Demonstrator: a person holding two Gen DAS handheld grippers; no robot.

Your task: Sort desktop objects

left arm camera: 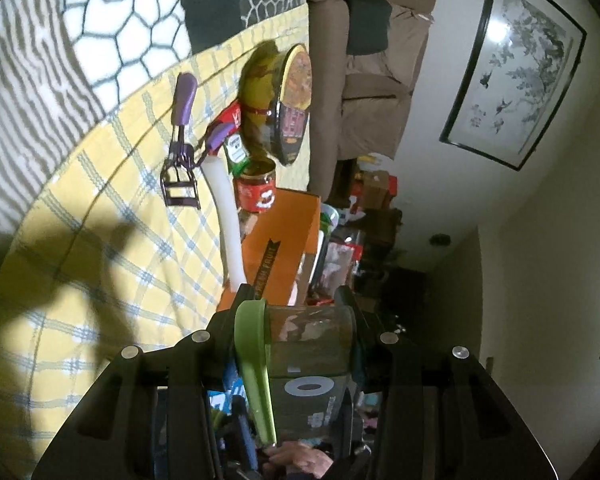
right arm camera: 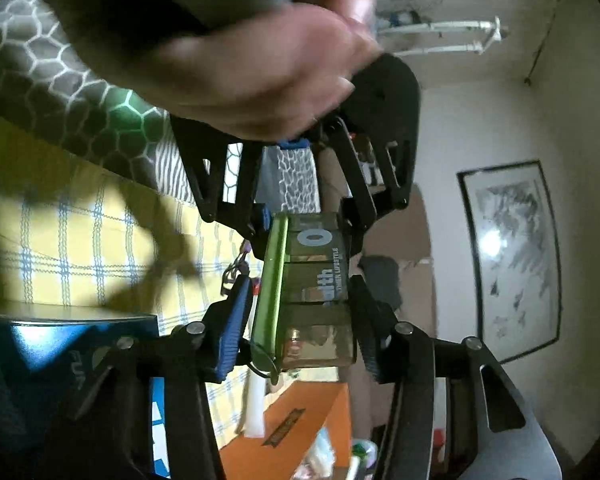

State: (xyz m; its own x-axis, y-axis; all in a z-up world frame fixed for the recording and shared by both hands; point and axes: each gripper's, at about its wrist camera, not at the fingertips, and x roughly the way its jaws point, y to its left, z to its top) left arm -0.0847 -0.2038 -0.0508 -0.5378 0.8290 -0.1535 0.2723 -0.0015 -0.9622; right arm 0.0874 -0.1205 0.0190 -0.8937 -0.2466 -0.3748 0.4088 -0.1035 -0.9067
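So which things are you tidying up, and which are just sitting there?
Being sorted: clear smoky bottle with green lid, held by left gripper and right gripper; purple eyelash curler; red snack can; orange cardboard box.

Just there: framed ink painting; brown sofa.

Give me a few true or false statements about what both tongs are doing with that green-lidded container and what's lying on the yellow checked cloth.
1. The left tongs grip the green-lidded container. True.
2. The right tongs hang open with nothing near them. False: they straddle the same container; the left tongs hold it from the opposite side.
3. A purple eyelash curler lies on the yellow checked cloth. True.
4. The box on the cloth is blue. False: it is orange.
5. The red can sits beside the orange box. True.
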